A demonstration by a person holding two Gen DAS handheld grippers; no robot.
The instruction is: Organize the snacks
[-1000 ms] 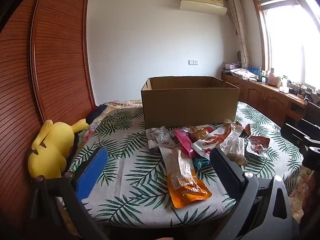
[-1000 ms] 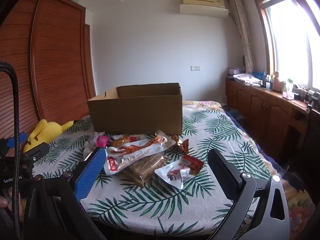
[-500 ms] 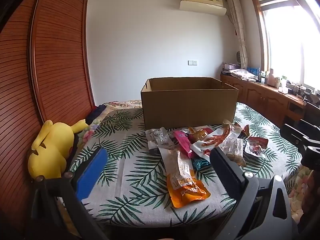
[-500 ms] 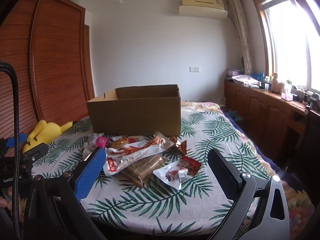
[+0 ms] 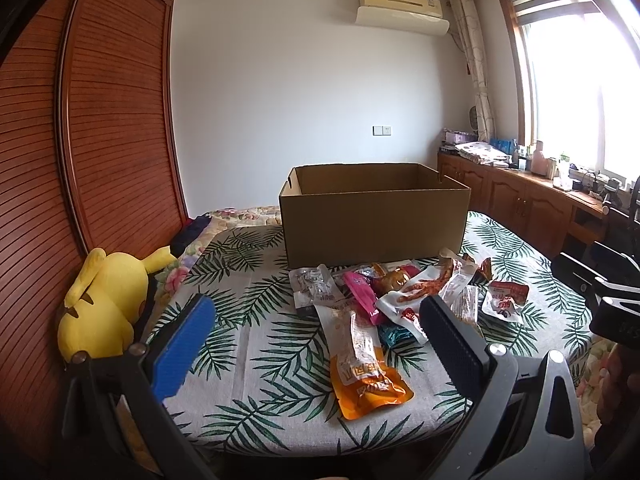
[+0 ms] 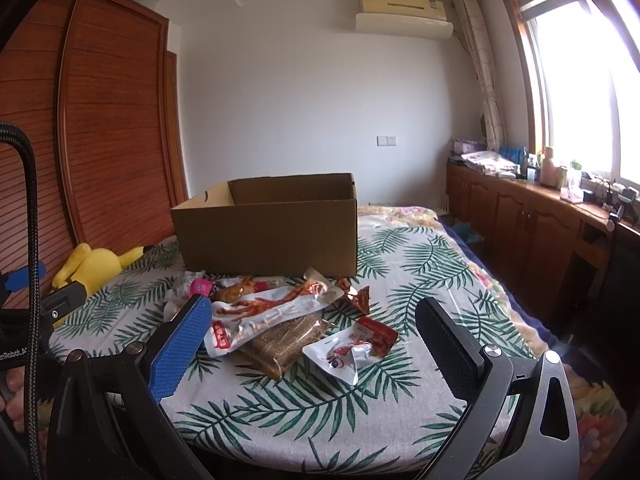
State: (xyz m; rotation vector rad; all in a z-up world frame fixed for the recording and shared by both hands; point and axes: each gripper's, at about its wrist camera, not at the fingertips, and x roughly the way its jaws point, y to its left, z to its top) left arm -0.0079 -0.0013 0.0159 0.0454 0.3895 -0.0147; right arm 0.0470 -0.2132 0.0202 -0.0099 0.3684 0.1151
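An open cardboard box (image 5: 374, 220) (image 6: 268, 236) stands at the back of a leaf-print table. In front of it lies a heap of snack packets: an orange-ended packet (image 5: 364, 364) nearest, a pink packet (image 5: 360, 294), a clear chicken-feet pack (image 5: 432, 292) (image 6: 272, 310), a brown bar pack (image 6: 288, 338) and a small red-and-white packet (image 5: 505, 300) (image 6: 354, 348). My left gripper (image 5: 316, 344) is open, hanging short of the orange-ended packet, holding nothing. My right gripper (image 6: 316, 344) is open too, its fingers either side of the heap's near end, touching nothing.
A yellow plush toy (image 5: 102, 300) (image 6: 94, 264) leans at the table's left edge against a wooden slatted wardrobe (image 5: 100, 140). Low wooden cabinets (image 6: 520, 216) with clutter run along the window wall on the right. Bare tablecloth (image 6: 432, 264) lies right of the box.
Both views have risen and tilted slightly, so the box and packets sit a little lower in frame. No packet has moved, and both grippers stay open.
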